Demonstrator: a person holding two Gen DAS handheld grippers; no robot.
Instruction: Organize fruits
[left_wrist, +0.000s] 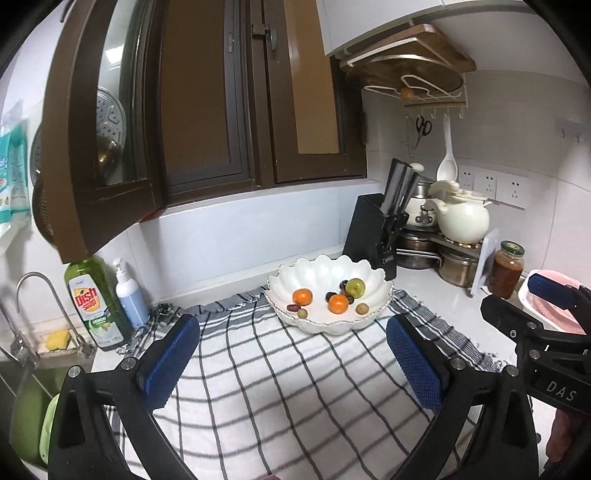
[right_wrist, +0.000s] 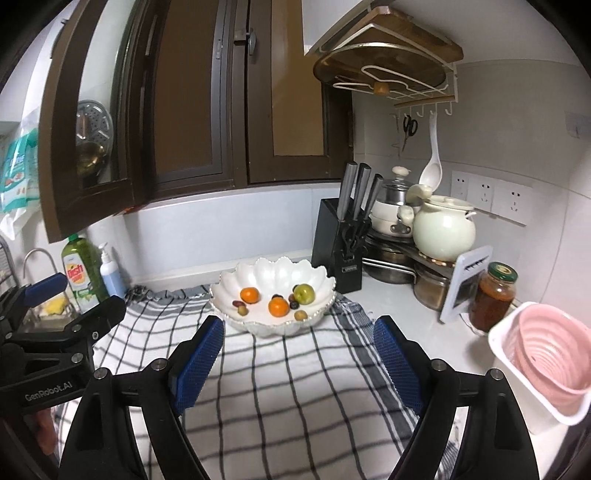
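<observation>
Here, both my grippers hang empty over the checked cloth (right_wrist: 277, 387).
My left gripper (left_wrist: 293, 360) and right gripper (right_wrist: 299, 360) stand wide apart; bare cloth ahead, then the white bowl (right_wrist: 236, 280) holding the fruits (right_wrist: 279, 307) at its far edge; smaller fruits blur.
</observation>
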